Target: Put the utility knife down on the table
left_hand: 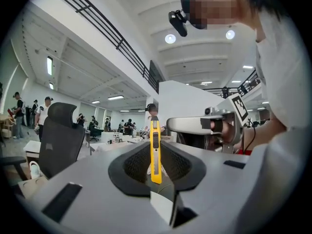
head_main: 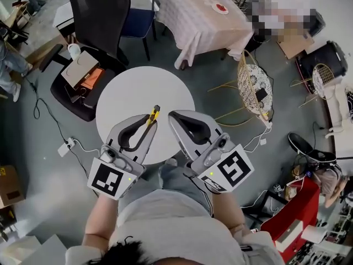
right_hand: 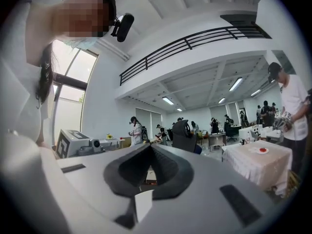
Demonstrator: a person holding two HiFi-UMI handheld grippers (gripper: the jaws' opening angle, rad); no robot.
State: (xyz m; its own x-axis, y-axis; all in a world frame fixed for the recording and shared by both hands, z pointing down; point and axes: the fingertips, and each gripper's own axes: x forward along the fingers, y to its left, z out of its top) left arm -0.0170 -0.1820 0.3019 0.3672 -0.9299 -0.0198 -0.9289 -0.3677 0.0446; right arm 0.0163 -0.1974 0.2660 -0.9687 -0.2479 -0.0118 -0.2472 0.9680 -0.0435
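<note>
Above the near edge of the round white table (head_main: 138,93), the left tool (head_main: 150,120) is clamped on the yellow utility knife (head_main: 154,115), which juts past its tips. Just beside it, the right tool (head_main: 174,116) has its jaws together, empty.

I can read no words, numbers or brand names anywhere. The closest things to signs are the black-and-white square markers on the cube (head_main: 108,179) of my left gripper (head_main: 150,122) and the cube (head_main: 233,168) of my right gripper (head_main: 172,115), at the near edge of the round table (head_main: 127,95). They are patterns only, without letters. The utility knife (left_hand: 155,150) shows no legible print. The label on the cardboard box (head_main: 9,185), far left of the table, is too small to read.
</note>
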